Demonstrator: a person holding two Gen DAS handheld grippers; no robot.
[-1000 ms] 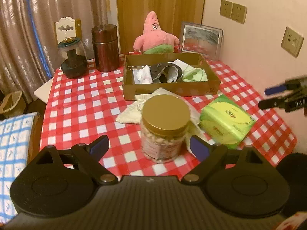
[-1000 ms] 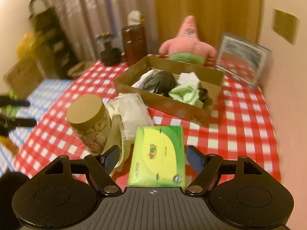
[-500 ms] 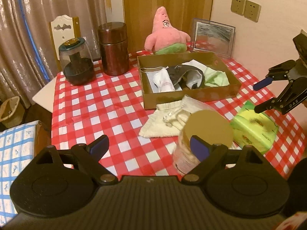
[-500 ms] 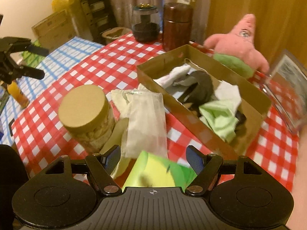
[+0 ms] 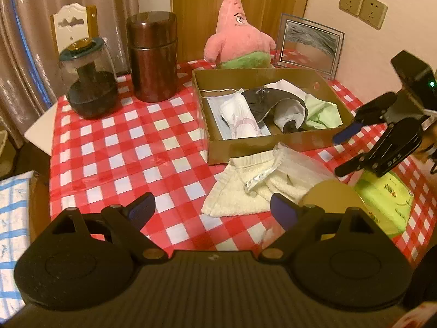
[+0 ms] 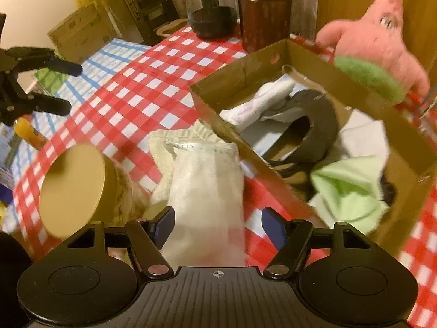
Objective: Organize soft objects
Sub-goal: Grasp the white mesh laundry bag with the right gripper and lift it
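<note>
A cardboard box on the red checked table holds a face mask, a dark cap and a light green cloth. A cream towel with a clear bagged cloth lies in front of the box. My right gripper is open above the bagged cloth. My left gripper is open and empty above the table, left of the towel.
A gold-lidded jar stands by the towel. A green tissue pack lies at the right. A pink plush star, a picture frame, a brown canister and a glass jar stand at the back.
My right gripper has moved forward from over the green tissue pack to over the bagged cloth, towards the box. My left gripper has shifted left, away from the jar.
</note>
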